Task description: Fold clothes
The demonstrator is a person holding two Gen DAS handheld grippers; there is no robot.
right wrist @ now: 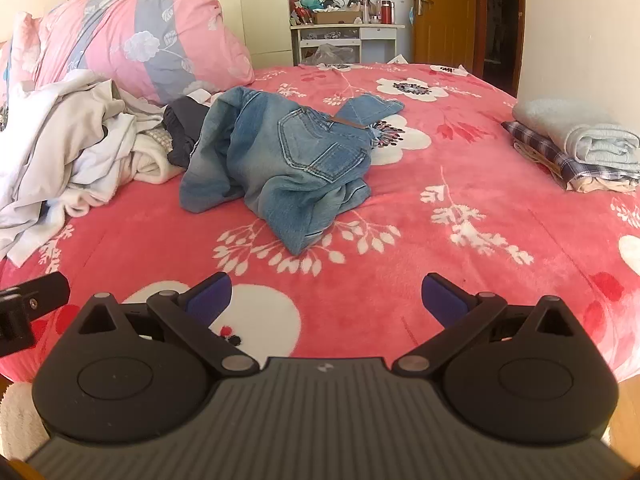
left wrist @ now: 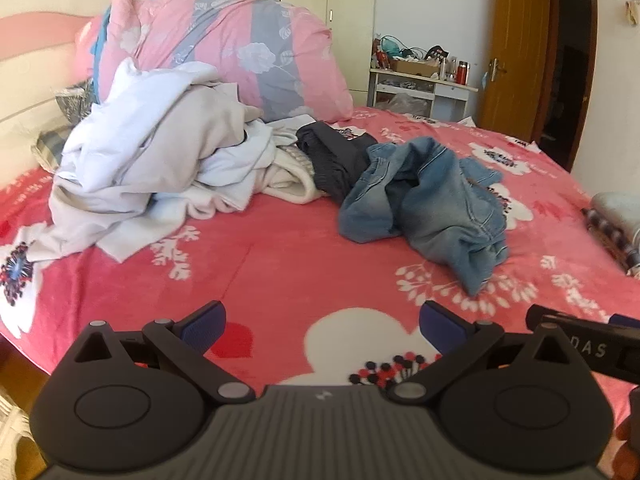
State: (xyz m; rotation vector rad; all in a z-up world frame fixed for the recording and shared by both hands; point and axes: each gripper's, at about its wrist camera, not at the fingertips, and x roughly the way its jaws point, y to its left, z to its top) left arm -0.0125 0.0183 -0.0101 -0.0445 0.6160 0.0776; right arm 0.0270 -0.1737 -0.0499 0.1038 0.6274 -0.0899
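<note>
A crumpled pair of blue jeans (left wrist: 424, 204) lies on the red flowered bedspread (left wrist: 280, 264), also in the right wrist view (right wrist: 280, 160). A pile of white and cream clothes (left wrist: 152, 160) lies to its left, with a dark grey garment (left wrist: 332, 156) between them; the pile also shows in the right wrist view (right wrist: 68, 140). My left gripper (left wrist: 322, 328) is open and empty above the bed's near edge. My right gripper (right wrist: 326, 300) is open and empty, short of the jeans.
A big pink and grey quilt bundle (left wrist: 224, 48) sits at the head of the bed. Folded clothes (right wrist: 576, 148) are stacked at the right side of the bed. A cluttered white desk (right wrist: 348, 36) and a wooden door (right wrist: 440, 12) stand behind.
</note>
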